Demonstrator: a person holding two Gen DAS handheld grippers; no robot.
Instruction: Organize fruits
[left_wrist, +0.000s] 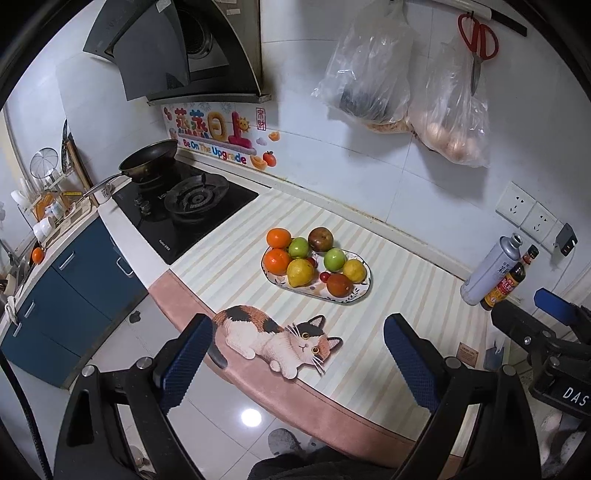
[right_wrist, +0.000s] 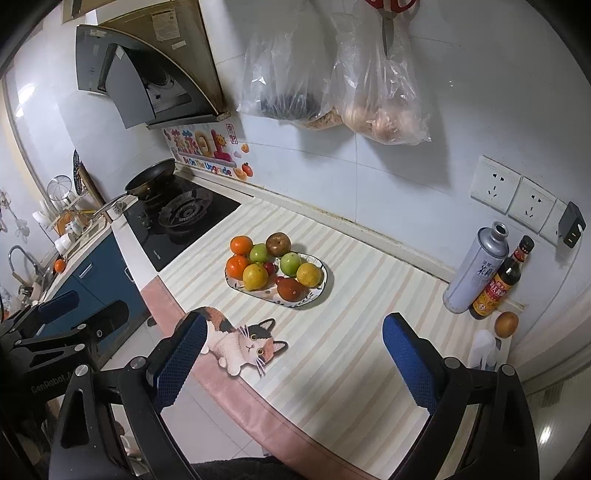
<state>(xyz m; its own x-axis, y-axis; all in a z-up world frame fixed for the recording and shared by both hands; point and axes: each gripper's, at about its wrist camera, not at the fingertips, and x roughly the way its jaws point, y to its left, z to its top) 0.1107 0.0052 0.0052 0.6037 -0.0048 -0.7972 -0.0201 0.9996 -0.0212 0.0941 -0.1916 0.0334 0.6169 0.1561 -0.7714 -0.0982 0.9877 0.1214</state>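
I have both grippers pulled back over the near edge of the counter, clear of everything. My left gripper (left_wrist: 297, 354) has its blue-padded fingers spread wide with nothing between them, and my right gripper (right_wrist: 293, 354) is spread just as wide and equally empty.

The fruit sits heaped on an oval patterned plate (left_wrist: 360, 291) near the middle of the striped counter mat (left_wrist: 417, 295), well ahead of both grippers. On it I count two oranges (left_wrist: 277, 261) at the stove end, two green apples (left_wrist: 334, 259), two lemons (left_wrist: 300, 272), a dark reddish-brown fruit (left_wrist: 320, 239) at the back, a red-orange one (left_wrist: 339, 284) at the near edge, and small red cherry tomatoes (left_wrist: 324, 276) tucked among them.

A calico cat cut-out (left_wrist: 275, 338) lies flat on the mat between the plate and my left gripper. To the right, by the wall, a grey gas canister (right_wrist: 474, 271) stands touching a dark sauce bottle (right_wrist: 500, 286), and a lone brown round fruit (right_wrist: 506, 324) rests just beside them on the counter, well apart from the plate. The gas stove (left_wrist: 192, 206) with a frying pan (left_wrist: 149, 162) is off to the left.
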